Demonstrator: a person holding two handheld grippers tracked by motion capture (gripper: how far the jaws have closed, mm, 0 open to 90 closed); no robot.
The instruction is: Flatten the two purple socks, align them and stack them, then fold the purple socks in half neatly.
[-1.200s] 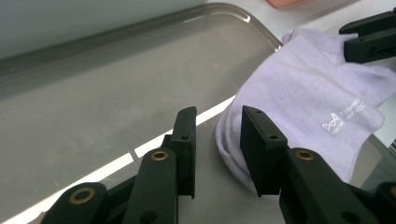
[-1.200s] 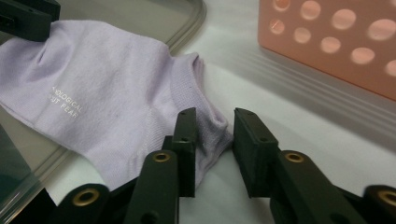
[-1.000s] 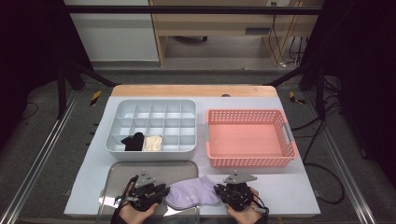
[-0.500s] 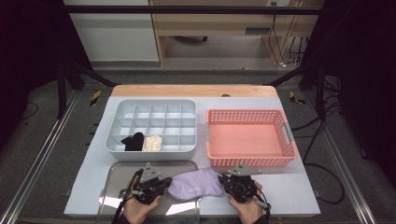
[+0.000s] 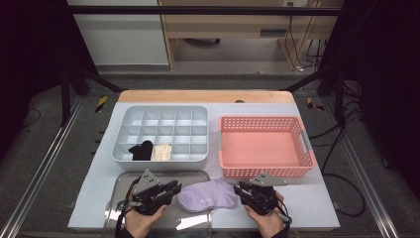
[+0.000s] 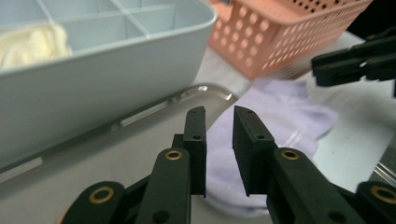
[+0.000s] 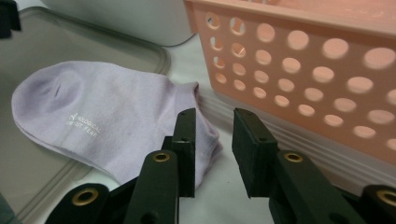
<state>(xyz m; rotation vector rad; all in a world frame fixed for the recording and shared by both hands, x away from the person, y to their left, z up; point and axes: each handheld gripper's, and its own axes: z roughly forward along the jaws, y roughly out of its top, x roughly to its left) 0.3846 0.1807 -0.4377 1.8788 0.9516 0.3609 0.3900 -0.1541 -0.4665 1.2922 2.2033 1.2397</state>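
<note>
High view: both grippers have let go, leaving the lilac sock flat.

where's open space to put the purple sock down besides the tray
The pink basket has nothing in it, and most cells of the grey divided box are free; only two front cells hold a black item and a cream one. Bare mat lies right of the right gripper. The near edge is crowded: sock, tray, left gripper.
</note>
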